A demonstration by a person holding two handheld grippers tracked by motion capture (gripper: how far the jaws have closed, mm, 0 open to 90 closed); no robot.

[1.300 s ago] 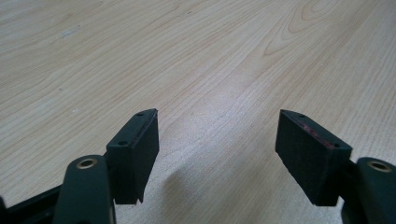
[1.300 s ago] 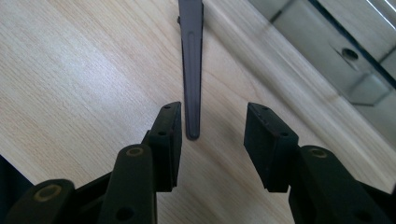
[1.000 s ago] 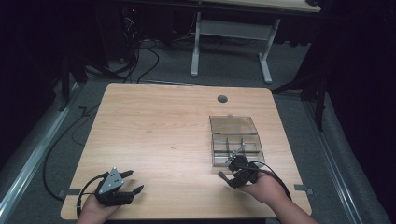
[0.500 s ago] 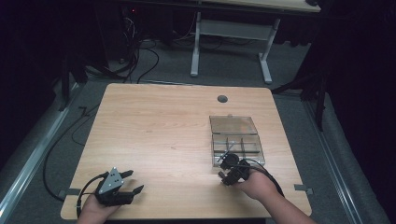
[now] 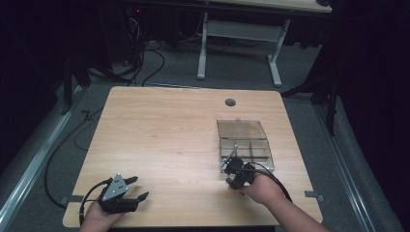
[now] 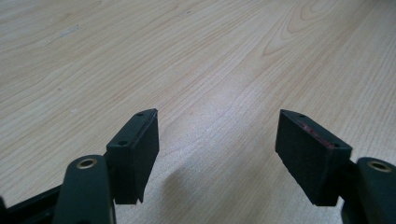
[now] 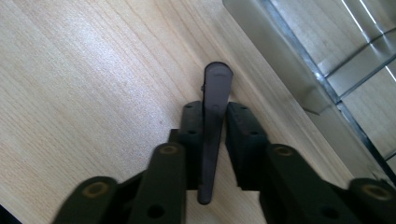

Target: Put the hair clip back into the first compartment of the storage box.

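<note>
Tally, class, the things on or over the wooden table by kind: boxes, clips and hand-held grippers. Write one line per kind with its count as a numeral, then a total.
Clear compartment box, lid open: 1
Dark flat clip, gripped between the right gripper's jaws: 1
Hand-held grippers, the left gripper with jaws apart and the right gripper: 2
Total: 4

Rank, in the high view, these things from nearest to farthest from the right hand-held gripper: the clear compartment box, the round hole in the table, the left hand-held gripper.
1. Clear compartment box: just beyond it.
2. Round hole: far edge of the table.
3. Left hand-held gripper: near left corner.
</note>
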